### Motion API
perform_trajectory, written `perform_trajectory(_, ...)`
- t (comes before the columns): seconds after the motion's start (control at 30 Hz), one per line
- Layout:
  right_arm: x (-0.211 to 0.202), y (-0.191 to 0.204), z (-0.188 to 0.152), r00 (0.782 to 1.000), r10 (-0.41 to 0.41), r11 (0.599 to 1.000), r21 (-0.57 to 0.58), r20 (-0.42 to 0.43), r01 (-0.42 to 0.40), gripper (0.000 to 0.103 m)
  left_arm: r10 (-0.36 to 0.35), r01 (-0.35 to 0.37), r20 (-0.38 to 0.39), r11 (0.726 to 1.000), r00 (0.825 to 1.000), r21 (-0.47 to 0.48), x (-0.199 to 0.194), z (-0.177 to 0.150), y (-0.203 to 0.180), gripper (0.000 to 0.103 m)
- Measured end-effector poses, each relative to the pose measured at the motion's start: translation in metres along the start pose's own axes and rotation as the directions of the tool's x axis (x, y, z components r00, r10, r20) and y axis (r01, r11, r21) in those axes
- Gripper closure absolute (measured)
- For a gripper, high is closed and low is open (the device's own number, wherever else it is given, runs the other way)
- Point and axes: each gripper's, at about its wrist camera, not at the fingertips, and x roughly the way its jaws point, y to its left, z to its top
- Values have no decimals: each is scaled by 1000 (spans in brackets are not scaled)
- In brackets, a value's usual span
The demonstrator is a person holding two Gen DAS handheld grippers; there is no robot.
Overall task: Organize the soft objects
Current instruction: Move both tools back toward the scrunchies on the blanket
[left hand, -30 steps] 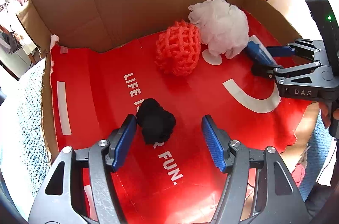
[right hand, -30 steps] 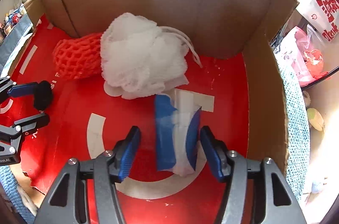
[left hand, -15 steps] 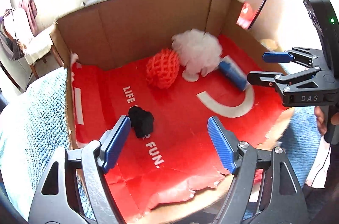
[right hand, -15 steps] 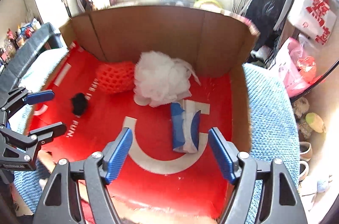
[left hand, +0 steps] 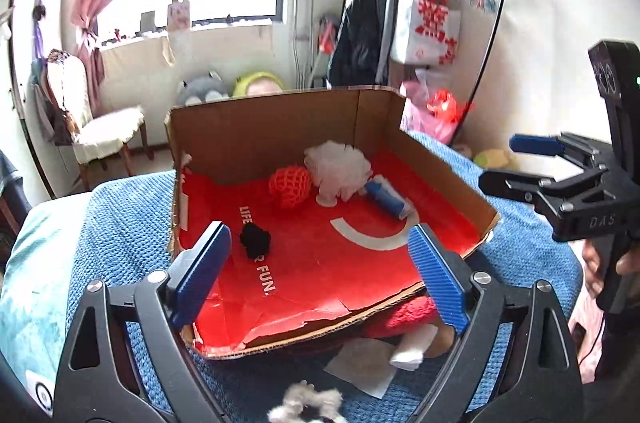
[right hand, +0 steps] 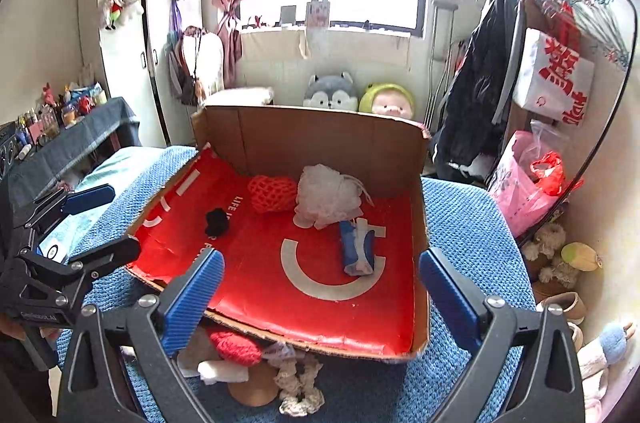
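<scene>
Blue bedding [right hand: 460, 223] carries your cardboard box [right hand: 320, 139]; inside lie the black pom-pom [left hand: 255, 241], orange net ball [left hand: 290, 186], white pouf [left hand: 338, 169] and blue pack [right hand: 357, 247]. Your left gripper [left hand: 320, 275] and right gripper [right hand: 320, 293] are opening, nothing between their jaws.

A cardboard box [right hand: 320, 139] with a red floor sits on a blue blanket [right hand: 460, 223]. Along its back wall lie an orange net ball [right hand: 272, 193] and, touching it, a white pouf [right hand: 326, 197]. A blue-and-white pack [right hand: 357, 247] lies just in front of the pouf, towards the right wall. A black ball [right hand: 217, 221] sits near the left edge. The right gripper [right hand: 320, 289] hangs before the front edge, jaws opening, nothing between them. The left gripper [right hand: 98, 219] is outside the left edge, also empty.
</scene>
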Motion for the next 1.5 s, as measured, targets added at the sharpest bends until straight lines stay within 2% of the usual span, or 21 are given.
perform_trajectory(0.13, -27, 3, -21, 997, -17, 1000, 24, 70, 15, 0, 63, -62, 113, 998, 992, -9, -31, -14, -14, 4)
perform_trajectory(0.23, -44, 5, -38, 991, -37, 998, 48, 128, 31, 0, 108, -111, 194, 994, 975, 4, -51, -26, -26, 0)
perform_trajectory(0.3, -53, 6, -50, 986, -55, 997, 59, 159, 46, 0, 137, -141, 229, 990, 964, -2, -62, -34, -30, 0)
perform_trajectory(0.4, -62, 8, -70, 975, -91, 994, 74, 203, 77, 0, 156, -153, 242, 988, 958, -28, -71, -46, -34, 0)
perform_trajectory(0.5, -67, 10, -89, 969, -90, 994, 84, 231, 72, 0, 184, -180, 235, 983, 954, -40, -72, -61, -39, 0)
perform_trajectory(0.67, -68, 18, -121, 954, -134, 990, 79, 269, 117, 0, 206, -198, 219, 978, 954, -58, -68, -89, -46, 0)
perform_trajectory(0.83, -65, 24, -146, 950, -140, 989, 87, 280, 120, 0, 231, -218, 204, 972, 951, -82, -63, -114, -51, 0)
perform_trajectory(1.0, -57, 25, -164, 955, -142, 987, 106, 262, 117, 0, 249, -237, 199, 968, 948, -85, -60, -131, -54, 0)
perform_trajectory(1.13, -48, 24, -177, 963, -138, 986, 125, 233, 111, 0, 243, -225, 169, 967, 955, -118, -57, -142, -50, 0)
perform_trajectory(1.5, -28, 18, -200, 979, -137, 980, 166, 147, 112, 0, 239, -231, 59, 966, 969, -116, -36, -162, -47, 0)
